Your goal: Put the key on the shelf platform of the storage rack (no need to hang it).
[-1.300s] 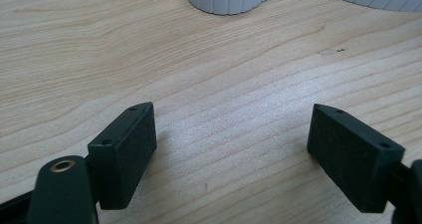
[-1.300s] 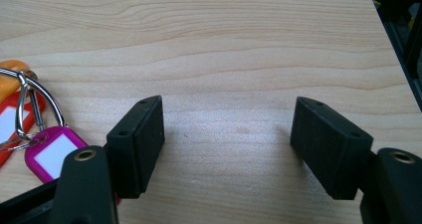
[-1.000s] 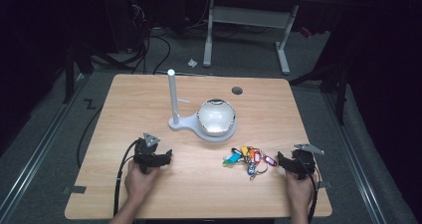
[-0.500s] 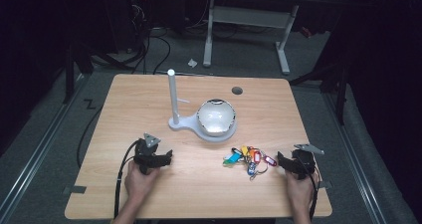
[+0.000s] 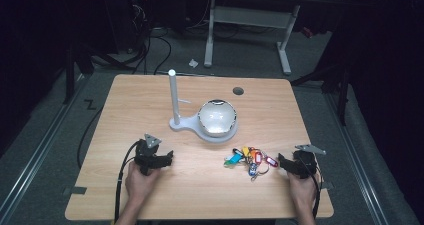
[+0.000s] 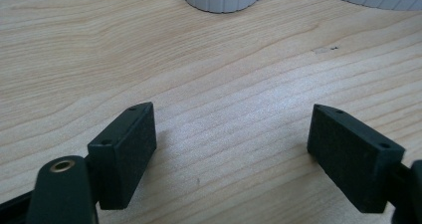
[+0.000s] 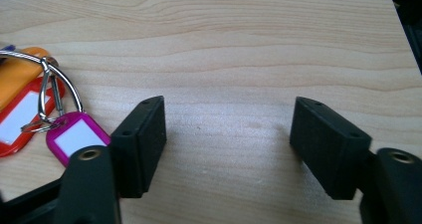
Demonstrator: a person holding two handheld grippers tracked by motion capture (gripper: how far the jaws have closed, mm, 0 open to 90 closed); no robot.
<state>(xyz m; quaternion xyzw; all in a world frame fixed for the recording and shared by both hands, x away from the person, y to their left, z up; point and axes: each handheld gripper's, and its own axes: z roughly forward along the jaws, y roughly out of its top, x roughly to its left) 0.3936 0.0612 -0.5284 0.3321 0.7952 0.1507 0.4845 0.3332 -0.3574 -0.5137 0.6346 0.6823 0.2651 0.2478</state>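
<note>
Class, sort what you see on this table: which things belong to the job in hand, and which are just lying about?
In the job:
- bunch of key tags, nearest the grippers
- right gripper, jaws open, just been closing a little, nothing between them
- left gripper, open

Lying about:
- white stand
- round dome

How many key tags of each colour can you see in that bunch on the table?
Going by the high view, where the bunch is small:
Yellow tag: 1
Red tag: 1
Magenta tag: 1
Teal tag: 1
Blue tag: 1
Total: 5

No writing can be read; the key tags' [image 7: 74, 137] white label windows look blank.
</note>
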